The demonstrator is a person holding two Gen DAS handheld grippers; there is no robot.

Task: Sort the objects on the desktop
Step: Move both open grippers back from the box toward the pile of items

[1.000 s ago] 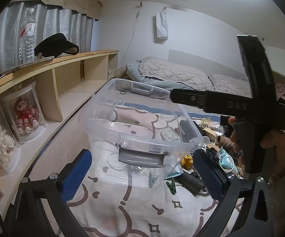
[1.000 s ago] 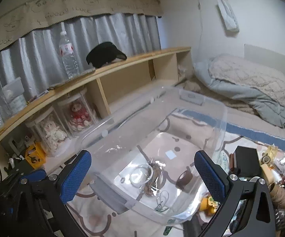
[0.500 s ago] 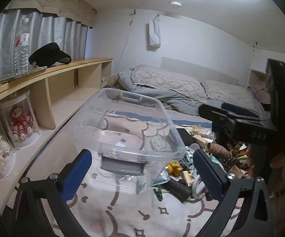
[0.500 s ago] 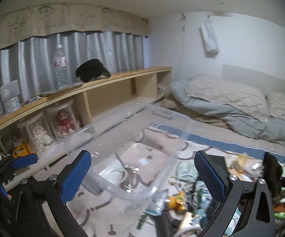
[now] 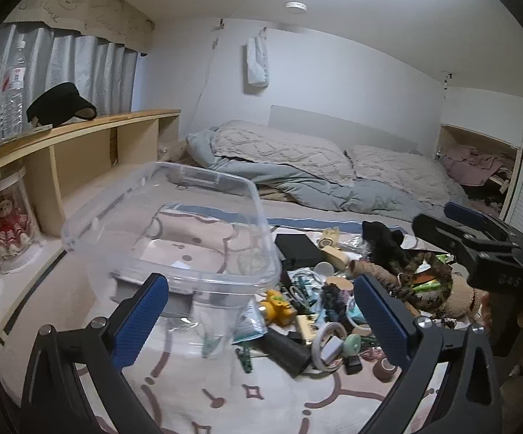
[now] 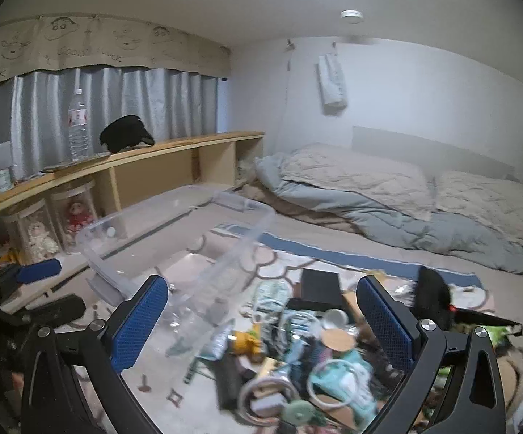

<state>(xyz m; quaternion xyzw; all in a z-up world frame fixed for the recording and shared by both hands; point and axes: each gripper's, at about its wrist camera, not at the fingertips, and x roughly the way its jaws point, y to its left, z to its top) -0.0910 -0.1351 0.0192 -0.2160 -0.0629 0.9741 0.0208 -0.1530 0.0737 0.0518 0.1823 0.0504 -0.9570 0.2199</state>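
A clear plastic storage bin stands on the patterned cloth at the left; it also shows in the right wrist view. A pile of small objects lies to its right: a black box, a yellow toy, cable coils, tape rolls, a plush toy. The pile also shows in the right wrist view. My left gripper is open and empty, in front of the bin and pile. My right gripper is open and empty above the pile; its body shows at the right of the left wrist view.
A wooden shelf runs along the left with a water bottle, a black visor and jars holding dolls. A bed with quilt and pillows lies behind the pile.
Both grippers have pulled back and swung right, away from the bin. The pile of small objects has come into view. Both stay open.
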